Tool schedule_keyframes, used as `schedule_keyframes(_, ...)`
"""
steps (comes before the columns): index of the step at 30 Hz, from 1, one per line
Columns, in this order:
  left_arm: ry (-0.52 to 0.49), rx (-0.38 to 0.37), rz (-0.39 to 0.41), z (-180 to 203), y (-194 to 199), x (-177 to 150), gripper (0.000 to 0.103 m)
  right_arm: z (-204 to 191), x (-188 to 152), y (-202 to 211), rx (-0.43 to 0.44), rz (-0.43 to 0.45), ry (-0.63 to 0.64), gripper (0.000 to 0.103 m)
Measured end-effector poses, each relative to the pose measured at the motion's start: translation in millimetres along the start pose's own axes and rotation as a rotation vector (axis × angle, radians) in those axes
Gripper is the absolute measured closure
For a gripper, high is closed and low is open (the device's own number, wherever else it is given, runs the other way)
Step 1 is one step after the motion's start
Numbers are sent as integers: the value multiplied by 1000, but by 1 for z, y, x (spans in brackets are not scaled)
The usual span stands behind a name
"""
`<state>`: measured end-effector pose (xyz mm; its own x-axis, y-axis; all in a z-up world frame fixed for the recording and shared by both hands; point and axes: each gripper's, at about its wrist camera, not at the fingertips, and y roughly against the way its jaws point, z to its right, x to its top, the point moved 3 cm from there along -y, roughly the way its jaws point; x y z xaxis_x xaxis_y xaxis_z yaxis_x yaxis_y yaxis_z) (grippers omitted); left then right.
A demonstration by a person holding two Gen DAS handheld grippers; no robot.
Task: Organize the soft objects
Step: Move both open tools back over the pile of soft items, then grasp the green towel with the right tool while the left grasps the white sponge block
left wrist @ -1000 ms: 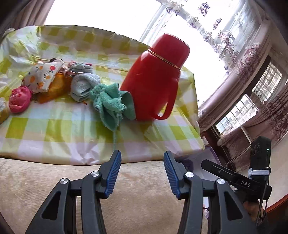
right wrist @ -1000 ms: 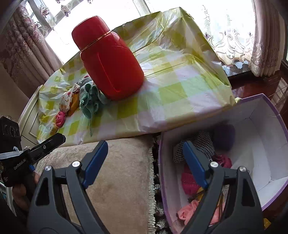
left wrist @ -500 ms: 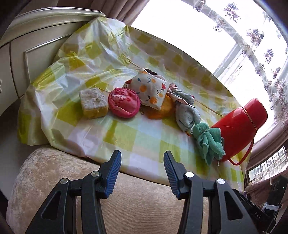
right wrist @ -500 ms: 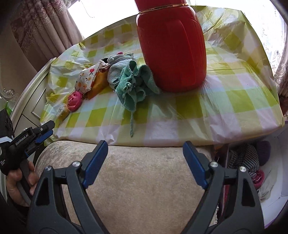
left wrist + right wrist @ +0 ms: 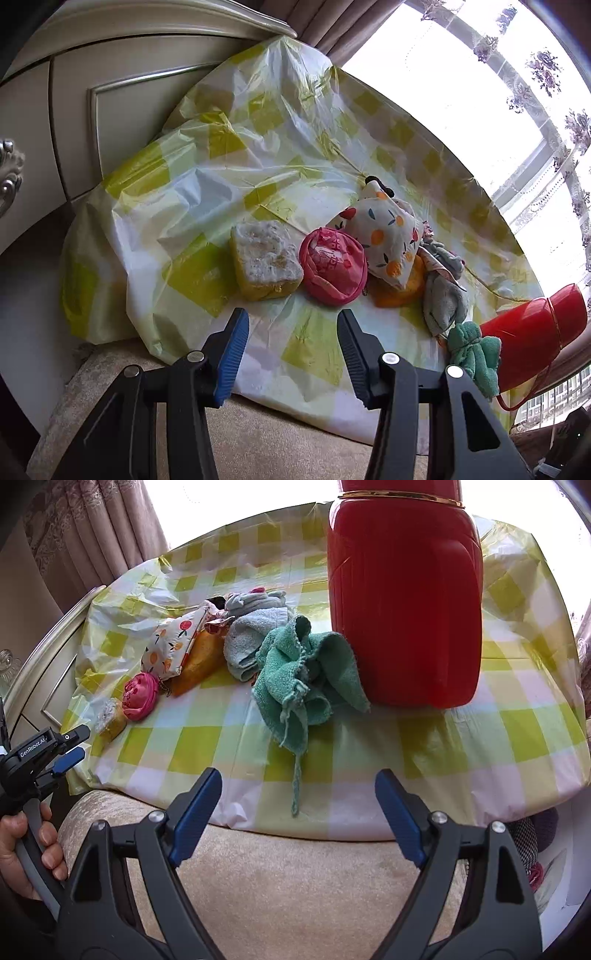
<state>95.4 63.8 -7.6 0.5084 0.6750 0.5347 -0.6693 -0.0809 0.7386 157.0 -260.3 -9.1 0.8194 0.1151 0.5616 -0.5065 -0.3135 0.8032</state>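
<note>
Desk (image 5: pixel 517 738) under a crinkled yellow-green-and-white check plastic cloth, cream cabinet (image 5: pixel 110 110) behind its left end, beige cushion (image 5: pixel 295 886) along the near edge.
Red flask (image 5: pixel 404 602) upright at the right, glossy, gold band near the top, thin red strap seen in the left view.
Soft things lie in a loose row from the flask toward the cabinet end.
Green towel (image 5: pixel 306 679): crumpled terry, frayed, one long thread trailing toward the near edge, touching the flask base.
Grey cloth (image 5: pixel 247 642): bunched terry, just left of the towel, partly under it.
Orange pad (image 5: pixel 201 661): flat, mostly covered by the pouch.
Fruit-print pouch (image 5: pixel 388 240): white fabric with orange and red fruit spots, lying tilted on the pad.
Small pink-and-grey fabric bits behind the grey cloth, too small to tell.
Pink purse (image 5: pixel 334 266): round, red print, touching the pouch edge.
Yellow sponge (image 5: pixel 264 260): square block, worn whitish top, just beside the purse, last in the row.
Left gripper (image 5: pixel 291 354): jaws about half apart, nothing between them, over the near desk edge in front of sponge and purse. A hand (image 5: pixel 22 853) grips its handle in the right view.
Right gripper (image 5: pixel 297 812): jaws wide apart, empty, above the cushion in front of the towel's thread.
</note>
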Motion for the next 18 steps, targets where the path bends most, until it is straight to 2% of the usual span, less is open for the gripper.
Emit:
schedule_keyframes(7, 58, 43, -6, -10, -25, 22, 52, -17, 23, -15, -61, 54, 20, 16)
schedule_keyframes(18, 37, 118, -43, -3, -60, 29, 52, -23, 53, -47, -158, 77, -31, 16)
